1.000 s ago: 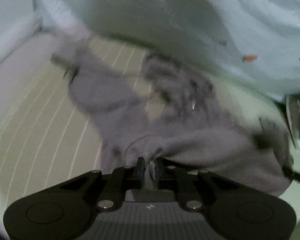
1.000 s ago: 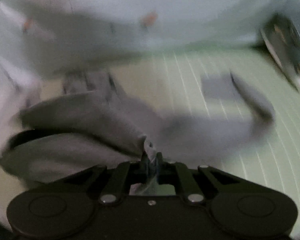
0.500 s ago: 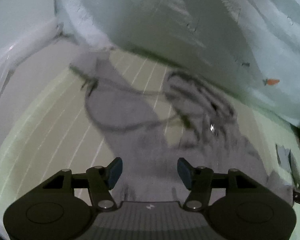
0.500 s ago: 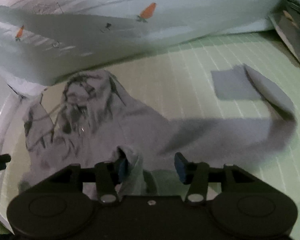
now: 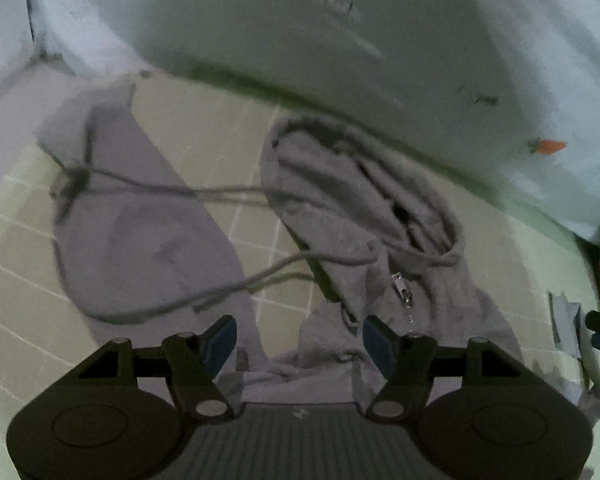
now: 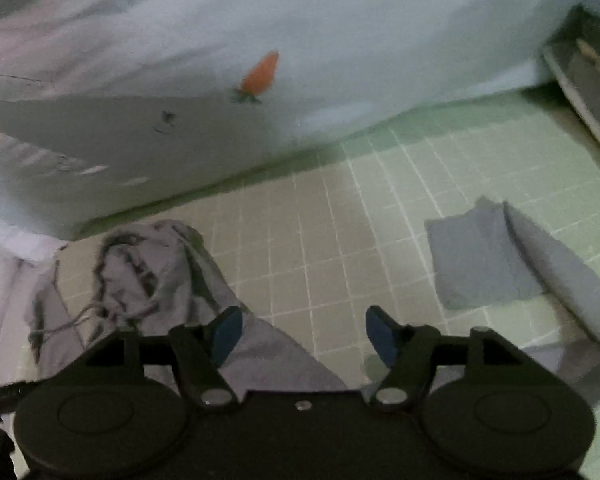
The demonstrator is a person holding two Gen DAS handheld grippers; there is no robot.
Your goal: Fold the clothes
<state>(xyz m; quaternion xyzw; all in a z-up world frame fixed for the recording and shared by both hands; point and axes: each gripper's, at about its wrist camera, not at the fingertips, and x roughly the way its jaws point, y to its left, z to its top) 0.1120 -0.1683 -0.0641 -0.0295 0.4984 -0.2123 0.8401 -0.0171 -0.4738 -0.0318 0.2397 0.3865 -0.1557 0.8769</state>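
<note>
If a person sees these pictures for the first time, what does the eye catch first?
A grey hoodie lies crumpled on the green grid mat, its hood bunched near the pale sheet and its drawstring trailing across the mat. The sheet's orange carrot print stands out behind. Both grippers, left and right, hang over the hoodie with jaws open.

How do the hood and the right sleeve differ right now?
The hood is bunched and wrinkled near the pale sheet; the right sleeve is stretched out with its cuff end folded over flat. Drawstrings trail from the hood; the sleeve has none. Both are grey hoodie fabric on the green grid mat.
</note>
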